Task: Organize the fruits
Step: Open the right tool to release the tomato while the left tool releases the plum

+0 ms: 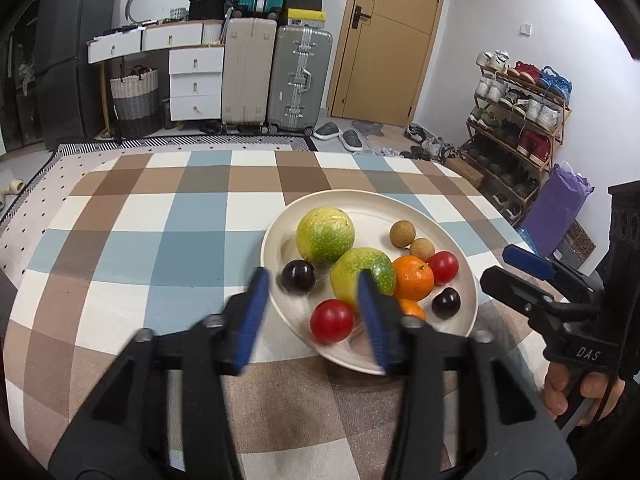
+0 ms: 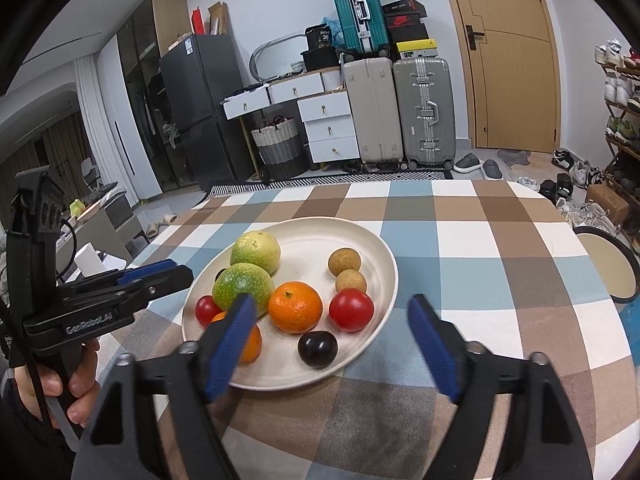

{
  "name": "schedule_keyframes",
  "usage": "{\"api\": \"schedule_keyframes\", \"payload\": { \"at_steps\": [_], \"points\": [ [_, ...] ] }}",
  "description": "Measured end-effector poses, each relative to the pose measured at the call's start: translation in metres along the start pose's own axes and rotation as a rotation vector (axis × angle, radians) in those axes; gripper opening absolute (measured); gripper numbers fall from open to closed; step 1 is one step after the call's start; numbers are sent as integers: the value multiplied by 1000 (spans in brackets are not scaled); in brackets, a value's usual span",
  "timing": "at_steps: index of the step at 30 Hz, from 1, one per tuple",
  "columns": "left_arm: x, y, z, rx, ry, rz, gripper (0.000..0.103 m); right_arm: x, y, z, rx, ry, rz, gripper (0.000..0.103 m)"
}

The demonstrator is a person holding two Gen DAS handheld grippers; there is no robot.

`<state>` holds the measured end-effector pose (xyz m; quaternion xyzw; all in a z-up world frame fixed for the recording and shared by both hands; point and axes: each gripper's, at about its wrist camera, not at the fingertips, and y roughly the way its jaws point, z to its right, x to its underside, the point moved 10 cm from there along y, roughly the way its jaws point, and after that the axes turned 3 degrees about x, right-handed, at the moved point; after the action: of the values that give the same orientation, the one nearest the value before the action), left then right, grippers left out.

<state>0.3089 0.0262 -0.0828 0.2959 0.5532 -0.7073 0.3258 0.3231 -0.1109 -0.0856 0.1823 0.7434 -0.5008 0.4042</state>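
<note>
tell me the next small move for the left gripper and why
Probably ease the left gripper forward and down onto the near red tomato. Its jaws stand open and empty above the plate's near rim, and that tomato is the closest fruit roughly between them. The green fruit sits just behind, so a slow approach seems wise.
</note>
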Motion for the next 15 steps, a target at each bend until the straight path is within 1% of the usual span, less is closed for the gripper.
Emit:
{"api": "schedule_keyframes", "payload": {
  "at_steps": [1,2,4,6,9,15],
  "points": [
    [1,-5,-1,-6,-3,20,76,0,-1,0,1,1,1,94],
    [2,-12,-1,-12,-4,45,90,1,-2,1,-1,1,1,95],
    [5,-20,-1,-7,0,66,98,3,-5,0,-2,-2,-1,99],
    [6,-25,-1,-5,-2,73,100,4,-10,1,1,0,10,103],
    [10,-32,-2,-11,-11,82,102,3,-20,2,-5,0,43,103],
    [27,-46,3,-33,3,85,102,10,-38,-2,9,-43,66,103]
  ]
}}
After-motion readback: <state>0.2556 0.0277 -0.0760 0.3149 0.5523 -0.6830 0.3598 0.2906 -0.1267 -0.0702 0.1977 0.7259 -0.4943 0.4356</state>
